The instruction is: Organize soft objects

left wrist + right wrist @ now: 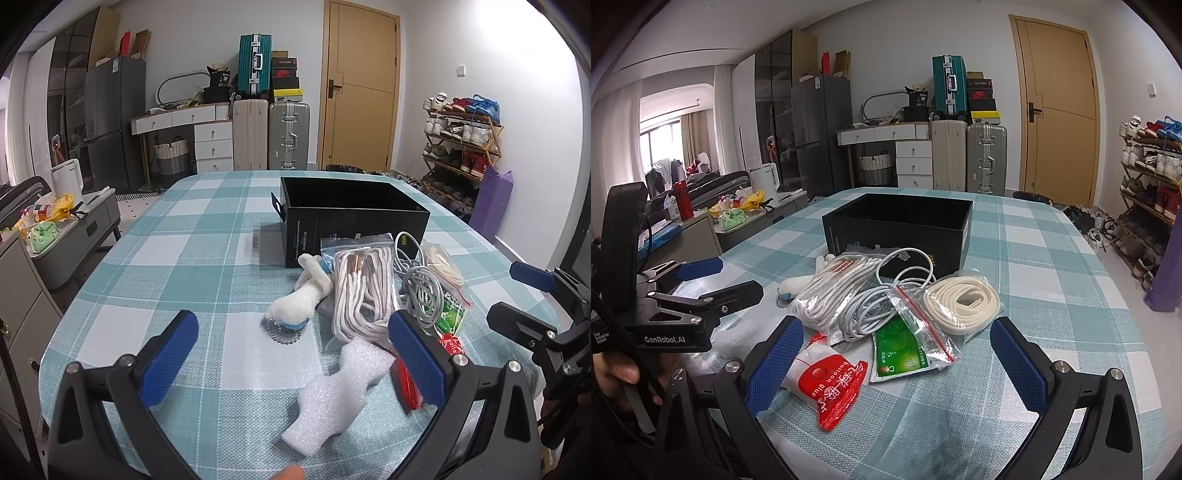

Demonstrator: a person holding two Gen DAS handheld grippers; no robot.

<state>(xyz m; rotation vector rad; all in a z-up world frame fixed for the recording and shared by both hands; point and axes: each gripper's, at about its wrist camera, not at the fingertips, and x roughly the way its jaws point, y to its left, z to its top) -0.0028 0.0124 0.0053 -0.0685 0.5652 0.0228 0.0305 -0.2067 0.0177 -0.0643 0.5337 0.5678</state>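
While black box (897, 225) sits empty on table (1052, 258), nothing sorted: rope bundle (831, 291), foam piece (340, 387), plush toy (303, 295) heaped before it. Left gripper (291, 354), right gripper (897, 362) spread wide, empty.
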